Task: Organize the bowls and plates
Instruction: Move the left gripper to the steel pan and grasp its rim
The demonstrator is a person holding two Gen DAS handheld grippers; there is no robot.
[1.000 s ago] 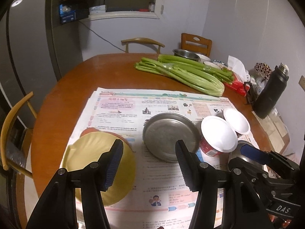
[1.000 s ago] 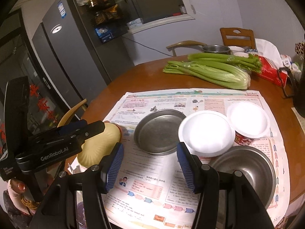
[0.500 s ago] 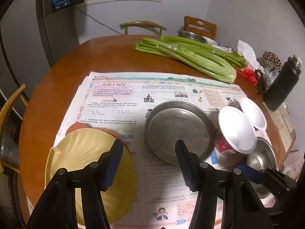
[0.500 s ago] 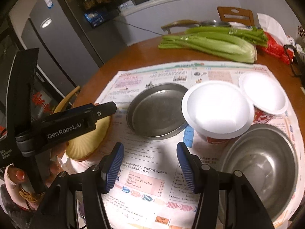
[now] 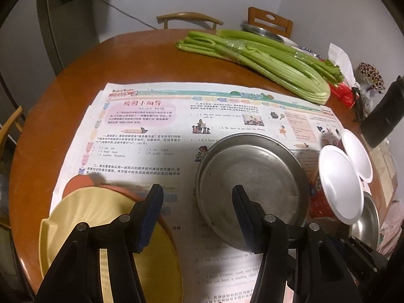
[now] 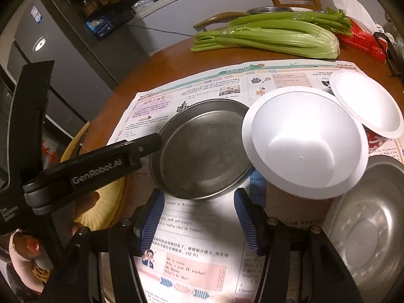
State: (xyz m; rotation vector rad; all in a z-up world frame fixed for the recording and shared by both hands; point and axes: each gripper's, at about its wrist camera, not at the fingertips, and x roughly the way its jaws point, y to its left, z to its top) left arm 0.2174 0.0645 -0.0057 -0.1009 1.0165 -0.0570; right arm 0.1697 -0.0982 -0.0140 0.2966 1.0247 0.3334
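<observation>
Round metal plate (image 5: 252, 184) lies flat between yellow plate (image 5: 83, 222) and white bowls (image 6: 305, 141).

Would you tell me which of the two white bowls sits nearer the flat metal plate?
The larger white bowl; its rim overlaps the metal plate, while the smaller white bowl sits behind it.

Both grippers are showing matte black plastic arms with silver round screw heads. The left gripper (image 5: 197, 214) and the right gripper (image 6: 199, 221) are wearing ribbed blue pads (image 6: 151, 217) on their fingers. White lettering reading GenRobot.AI is running along the left gripper's black body, and the hand (image 6: 27, 250) is wearing red nail polish.
</observation>
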